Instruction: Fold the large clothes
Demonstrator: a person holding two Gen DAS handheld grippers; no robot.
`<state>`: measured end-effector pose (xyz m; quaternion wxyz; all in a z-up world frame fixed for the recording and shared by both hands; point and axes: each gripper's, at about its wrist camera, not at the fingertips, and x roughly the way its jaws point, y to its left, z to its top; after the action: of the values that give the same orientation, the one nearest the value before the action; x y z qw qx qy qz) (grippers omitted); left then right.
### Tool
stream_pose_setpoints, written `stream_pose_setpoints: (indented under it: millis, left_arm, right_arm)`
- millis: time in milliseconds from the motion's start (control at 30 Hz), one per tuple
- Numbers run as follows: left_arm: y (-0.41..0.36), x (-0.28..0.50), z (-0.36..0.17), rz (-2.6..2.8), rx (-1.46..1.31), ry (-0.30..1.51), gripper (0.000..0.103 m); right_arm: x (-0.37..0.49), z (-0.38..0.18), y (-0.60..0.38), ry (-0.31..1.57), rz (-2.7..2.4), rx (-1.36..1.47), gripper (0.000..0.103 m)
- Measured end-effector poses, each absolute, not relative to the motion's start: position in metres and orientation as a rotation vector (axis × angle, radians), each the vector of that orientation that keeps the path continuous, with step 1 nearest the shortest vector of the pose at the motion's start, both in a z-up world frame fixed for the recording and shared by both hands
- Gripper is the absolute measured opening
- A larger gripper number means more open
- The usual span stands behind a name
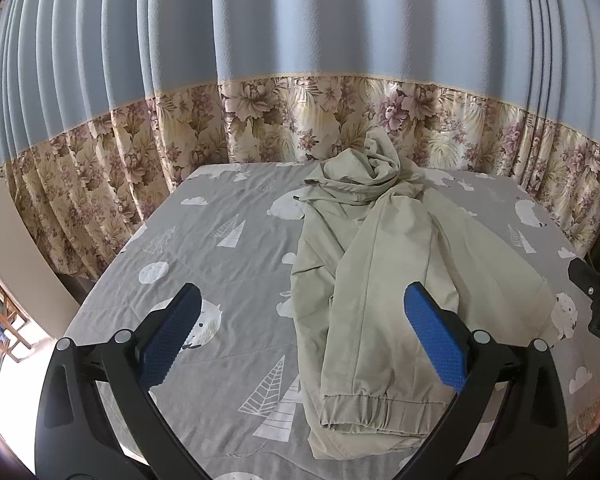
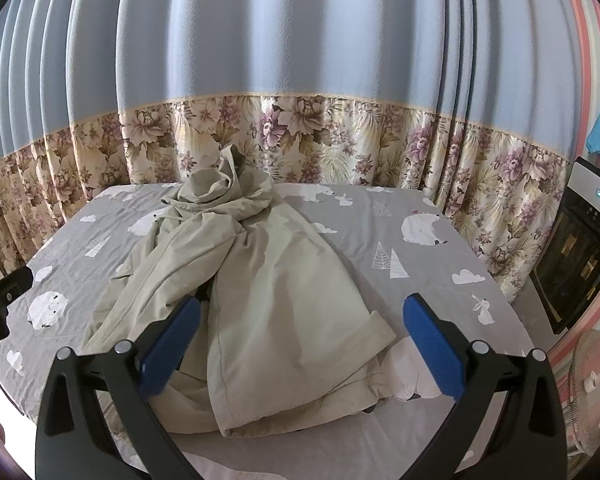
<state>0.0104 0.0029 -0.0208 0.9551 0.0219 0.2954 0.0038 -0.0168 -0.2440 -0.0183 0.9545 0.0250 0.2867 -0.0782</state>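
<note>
Viewing through the left wrist camera, the left gripper [image 1: 302, 320] is hovering with its blue pads spread wide and pinching nothing. The task garment, a pale khaki hooded jacket [image 1: 380, 264], is lying on the bed sheet [image 1: 220, 248] ahead of the tongs and mostly toward the right pad. An elasticated cuff [image 1: 380, 408] is lying closest, just below and between the pads, while the bunched hood [image 1: 364, 168] is sitting at the far end near the floral curtain [image 1: 260, 120]. The right gripper [image 1: 596, 300] is showing partly at the right edge.

Viewing through the right wrist camera, the right gripper [image 2: 302, 324] is likewise standing spread, with nothing between its pads. The jacket [image 2: 268, 292] is lying directly ahead, its nearest hem [image 2: 300, 412] sitting between and below the pads, with loose folds reaching past the left pad.

Judging from the drape and creasing, the fabric is appearing thin, light and limp, possibly slightly slick; it is likely sagging wherever unsupported. Seamed edges are offering the firmest purchase: the gathered cuff for the left tongs, the stitched hem corner for the right. Pinching a single layer is advisable, since the layers are overlapping.
</note>
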Motion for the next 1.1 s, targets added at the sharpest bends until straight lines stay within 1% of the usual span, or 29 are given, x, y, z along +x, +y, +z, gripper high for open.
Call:
stream_pose_setpoints:
  millis: [1100]
  left_arm:
    - [0.0053,0.0151,-0.0216,0.009,0.048,0.608,0.100]
  right_arm:
    - [-0.0191,-0.0208,-0.2460,0.582,-0.165,0.042,0.101]
